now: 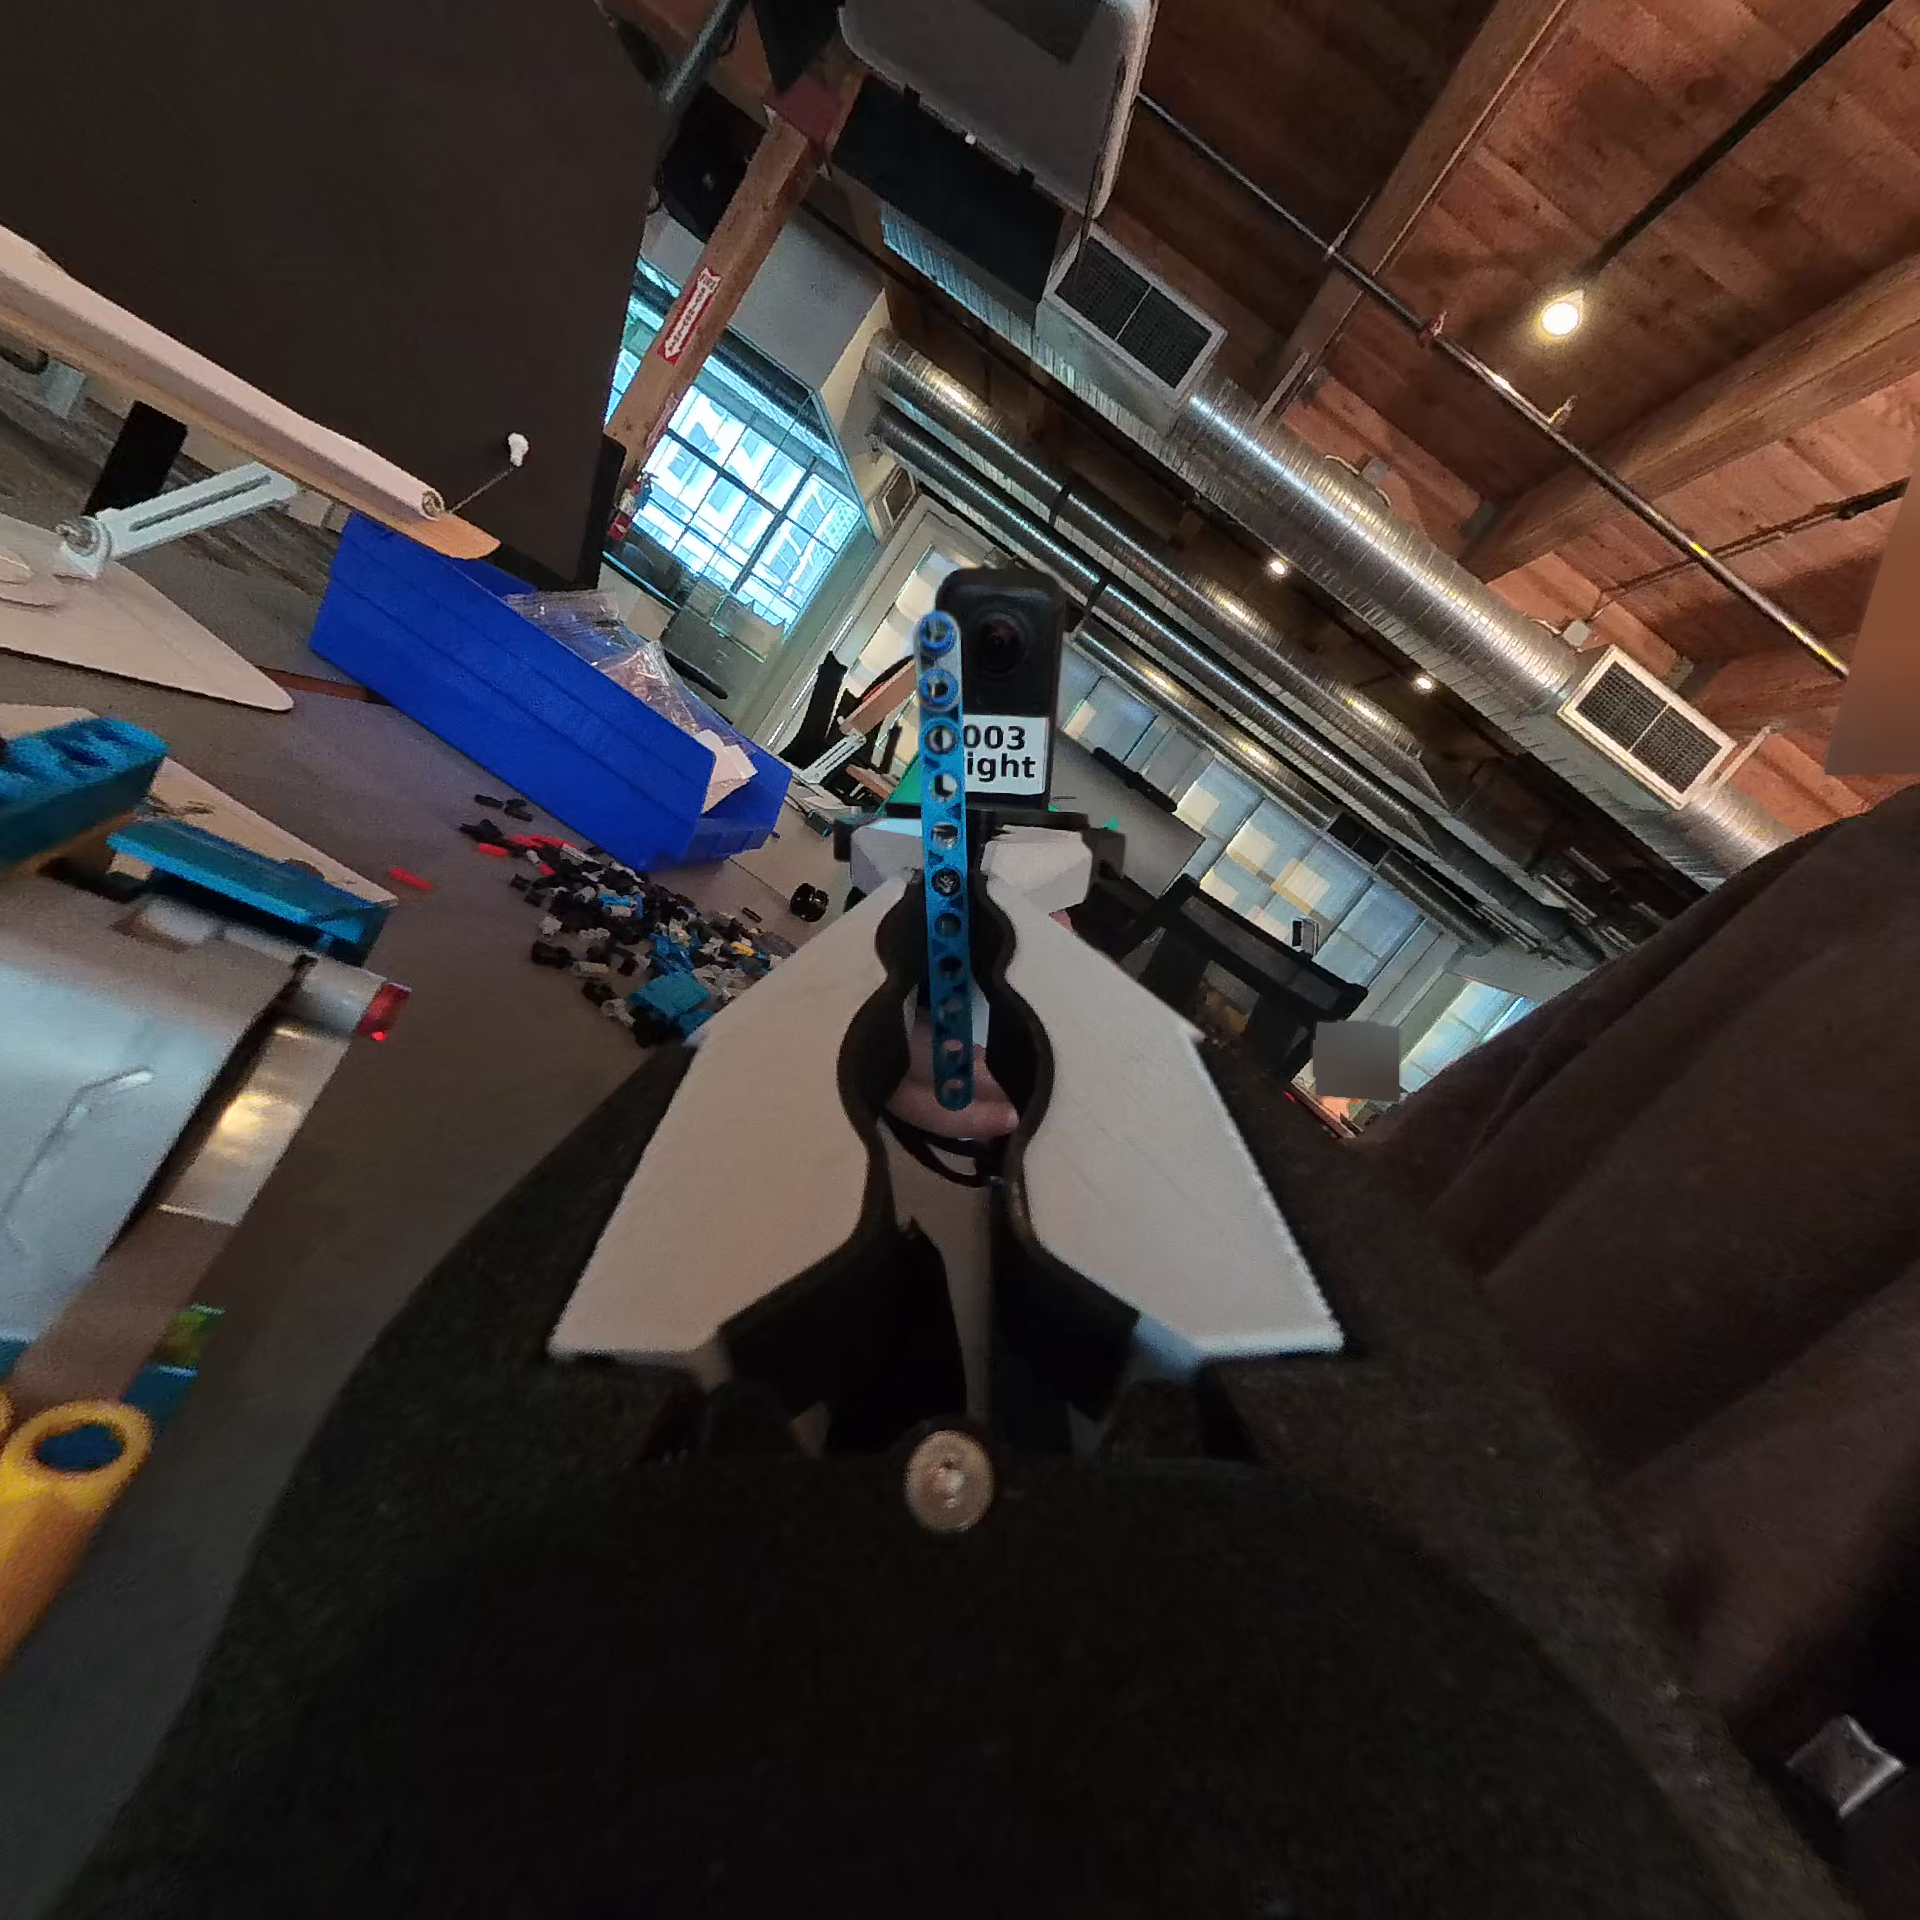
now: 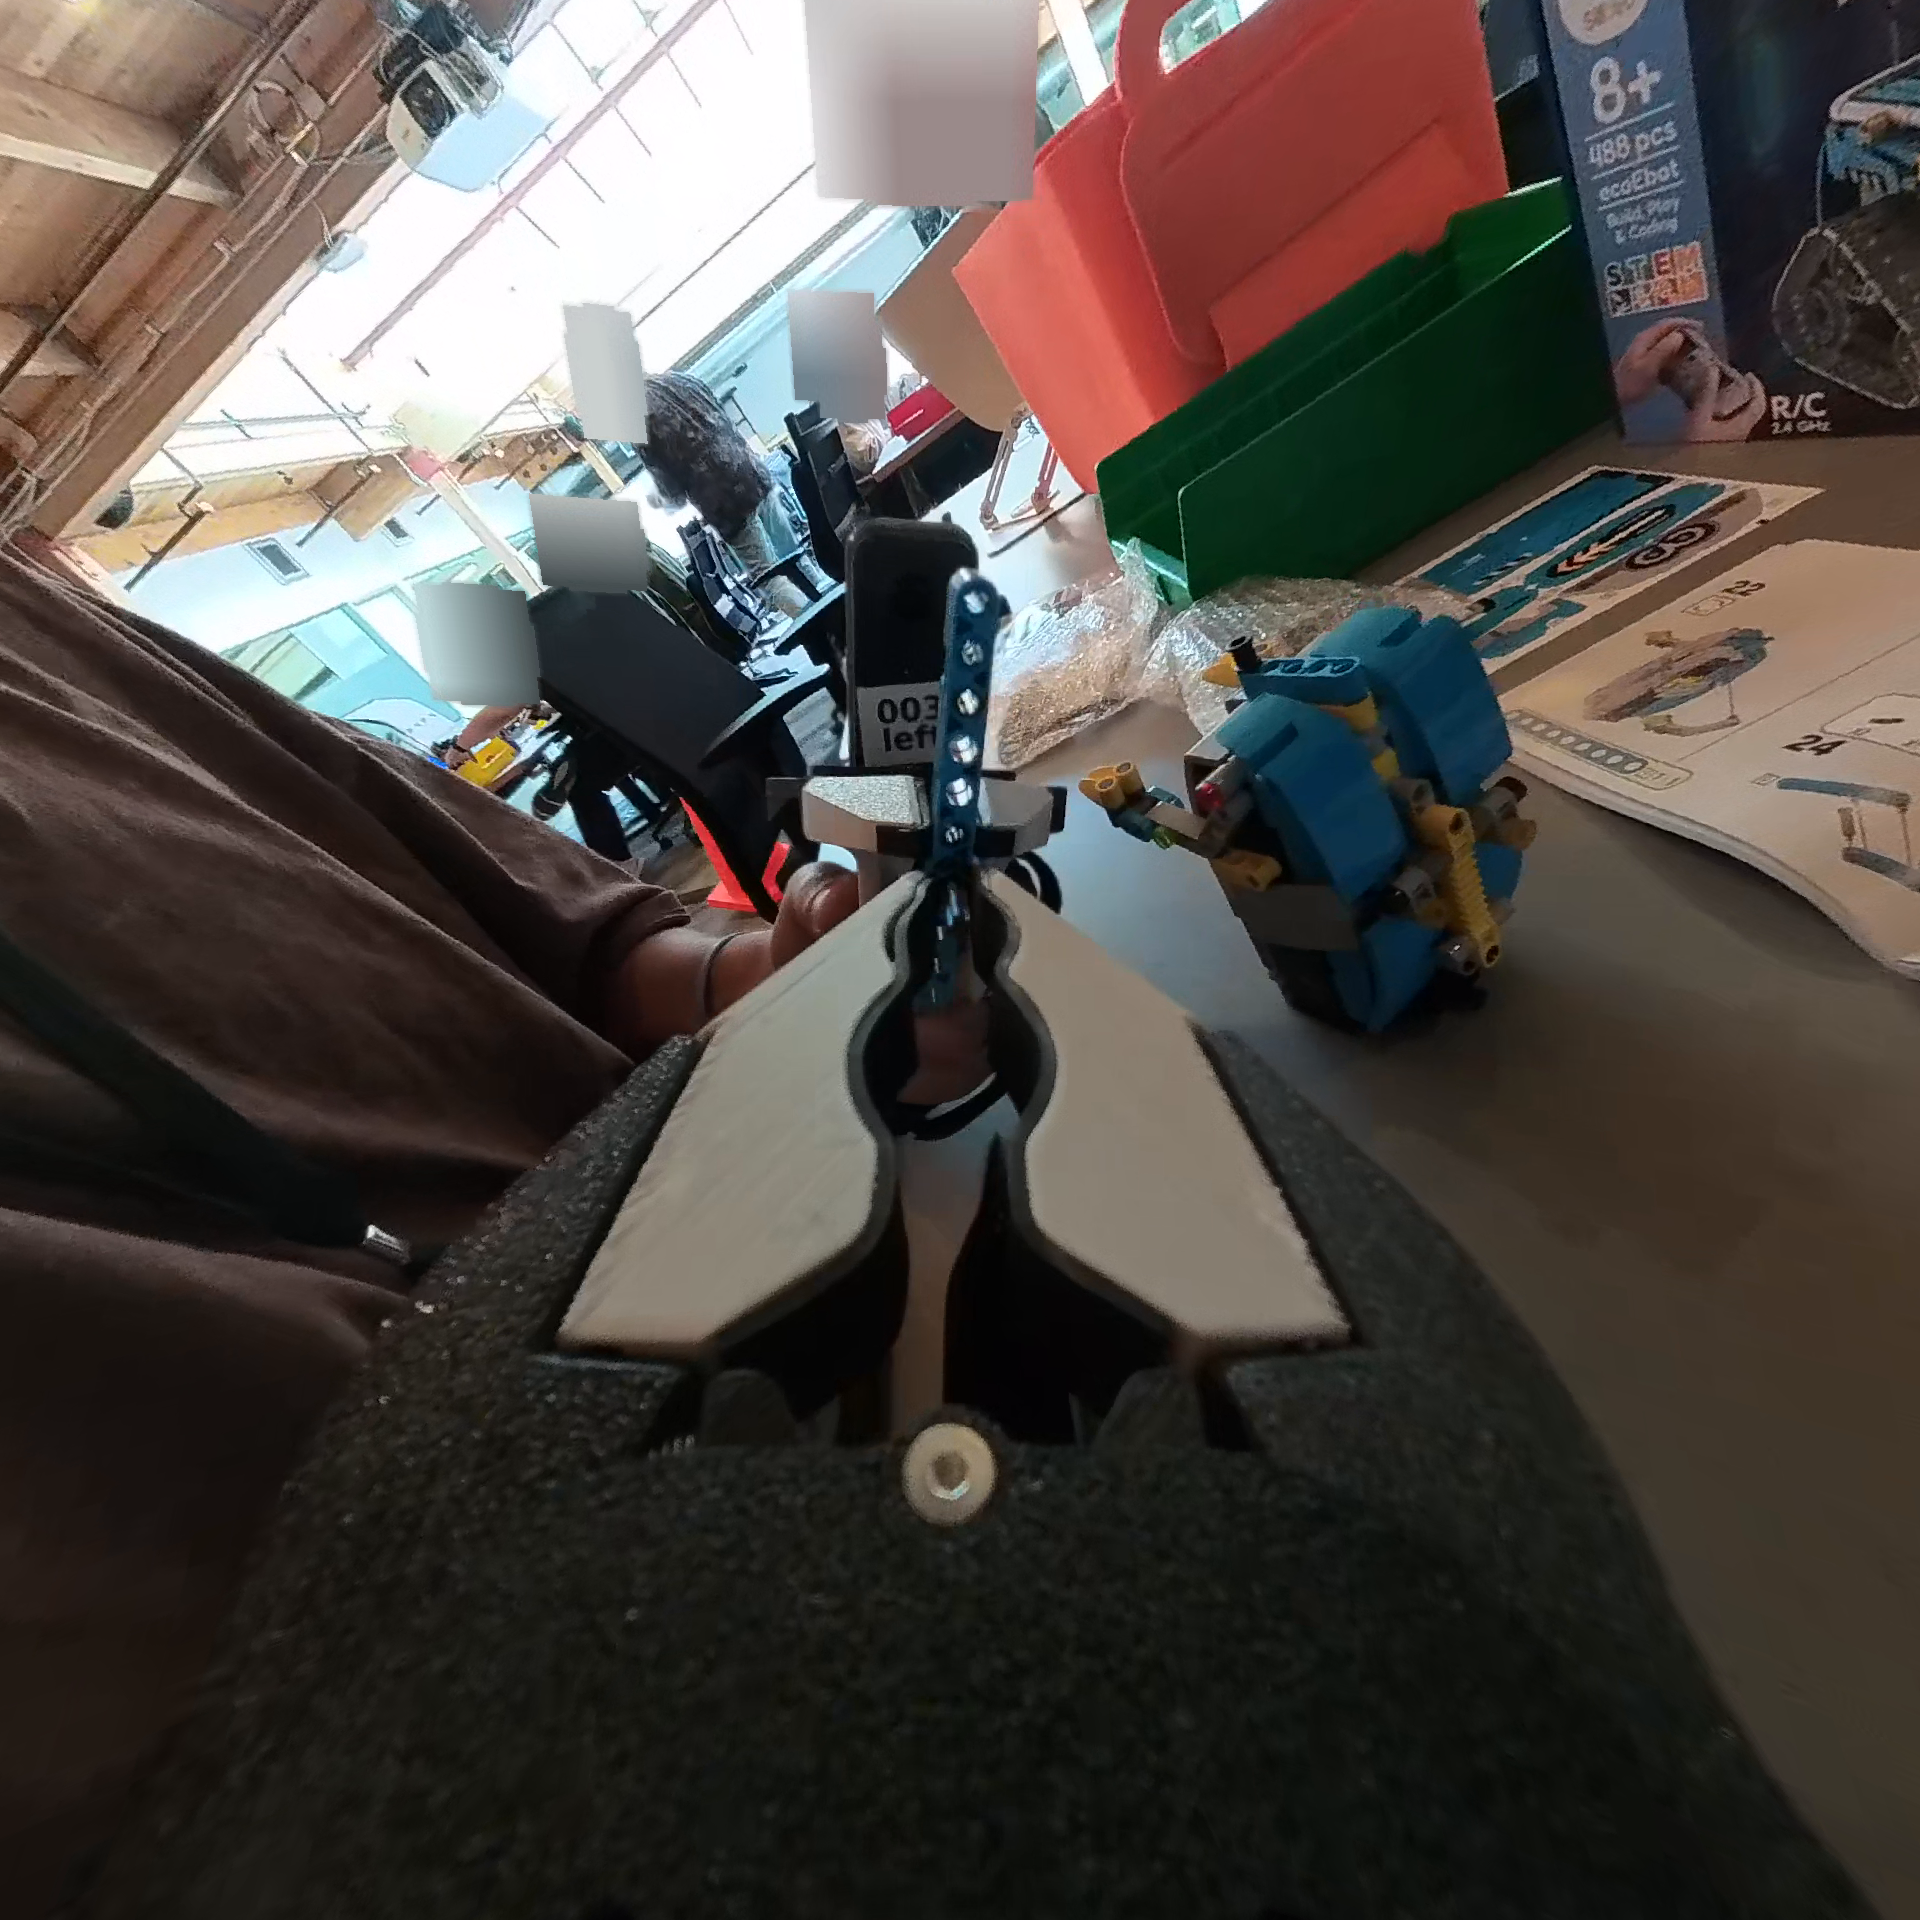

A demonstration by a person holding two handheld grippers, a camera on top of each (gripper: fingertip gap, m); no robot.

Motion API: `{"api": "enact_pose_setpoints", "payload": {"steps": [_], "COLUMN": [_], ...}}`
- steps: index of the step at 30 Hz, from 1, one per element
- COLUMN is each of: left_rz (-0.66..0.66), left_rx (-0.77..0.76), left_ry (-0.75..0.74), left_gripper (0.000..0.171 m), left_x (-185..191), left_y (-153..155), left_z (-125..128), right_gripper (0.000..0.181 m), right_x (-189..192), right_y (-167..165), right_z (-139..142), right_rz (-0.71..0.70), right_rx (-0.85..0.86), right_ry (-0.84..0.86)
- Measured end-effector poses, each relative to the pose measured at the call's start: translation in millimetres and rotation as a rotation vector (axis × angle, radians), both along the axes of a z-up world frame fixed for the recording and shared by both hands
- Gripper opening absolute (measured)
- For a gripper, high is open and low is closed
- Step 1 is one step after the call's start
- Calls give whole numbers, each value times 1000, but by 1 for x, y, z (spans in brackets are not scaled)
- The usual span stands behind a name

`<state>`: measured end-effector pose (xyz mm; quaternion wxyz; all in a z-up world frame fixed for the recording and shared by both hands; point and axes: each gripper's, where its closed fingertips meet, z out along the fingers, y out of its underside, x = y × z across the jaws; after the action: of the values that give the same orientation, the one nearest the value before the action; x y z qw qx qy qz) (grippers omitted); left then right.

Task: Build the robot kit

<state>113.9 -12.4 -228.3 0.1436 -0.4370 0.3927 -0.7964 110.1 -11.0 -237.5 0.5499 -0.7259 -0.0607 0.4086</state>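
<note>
Both grippers, left gripper (image 1: 948,914) and right gripper (image 2: 948,904), clamped one blue holed beam (image 1: 943,831). Blue bin (image 1: 540,707) held crinkled plastic bags (image 1: 613,644); green bin's (image 2: 1351,436) contents were hidden.

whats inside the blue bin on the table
In the left wrist view, crinkled clear plastic bags stick up from the blue bin, and a white sheet pokes out at its near end. The bin's wall hides whatever lies lower down.
</note>
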Motion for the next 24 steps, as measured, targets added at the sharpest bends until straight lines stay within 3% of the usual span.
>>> {"api": "enact_pose_setpoints", "payload": {"steps": [6,7,10,16,20,24], "left_rz": [-13,-13,23,68,108,113], "left_rx": [131,170,318,389,383,362], "left_ry": [53,68,86,114,115,123], "left_gripper": [7,7,7,7,7,7], "left_x": [5,5,7,10,11,11], "left_y": [-11,-15,-23,-24,-15,-11], "left_z": [-12,-16,-26,-34,-33,-33], "right_gripper": [7,14,32,31,26,28], "right_x": [6,10,34,80,110,112], "right_y": [-9,-12,-18,-12,13,49], "right_z": [-11,-14,-26,-31,11,84], "right_rz": [43,52,-18,-266,-478,-520], "right_rx": [8,11,-6,18,124,235], "right_ry": [71,88,89,85,-59,-191]}}
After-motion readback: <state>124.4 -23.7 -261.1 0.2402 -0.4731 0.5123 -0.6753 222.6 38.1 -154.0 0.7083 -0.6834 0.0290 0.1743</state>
